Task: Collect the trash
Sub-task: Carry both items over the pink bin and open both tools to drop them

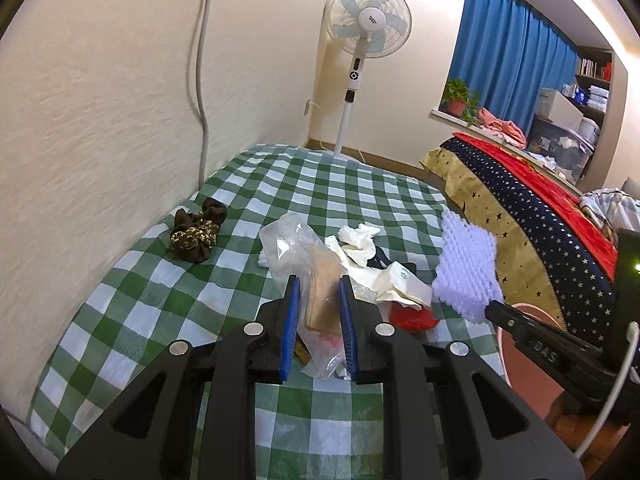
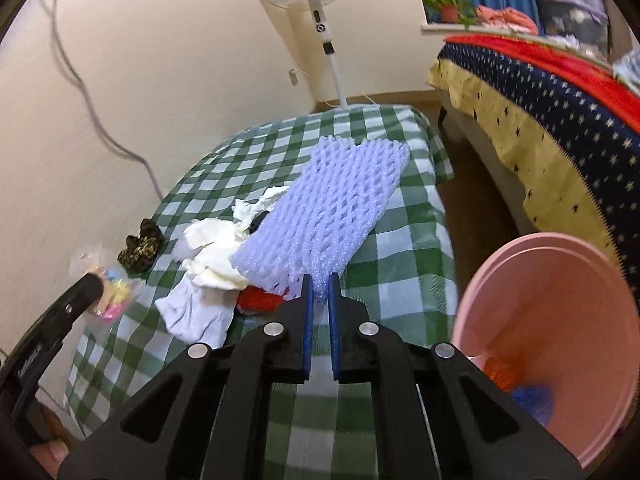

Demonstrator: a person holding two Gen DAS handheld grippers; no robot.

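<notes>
Right tongs (image 2: pixel 319 292) are pinched nearly shut on one end of a white foam fruit net (image 2: pixel 326 204), which juts out ahead of them, clear of the green-checked counter (image 2: pixel 404 280). Left tongs (image 1: pixel 319 300) stand narrowly apart with a clear plastic bag (image 1: pixel 298 248) between the blue pads (image 1: pixel 290 328); the pads look to press on it, with a brownish card inside.

Step in hand, as I judge it — carrying the foam net off to the bin. A pink bin (image 2: pixel 560 320) sits just right of the counter, with orange and blue scraps already at its bottom. Next the right hand needs to swing over that rim and let go only once the net hangs above the opening; it is light and springy, so it could catch on the edge.

Crumpled tissues (image 1: pixel 360 240) and a red wrapper (image 1: pixel 412 316) lie on the cloth, uncollected.

Writing: the right tongs' arm shows letters like "DAS" in the left view — partly cut off. Green print on one tissue packet (image 1: pixel 404 280) is too small to read.
</notes>
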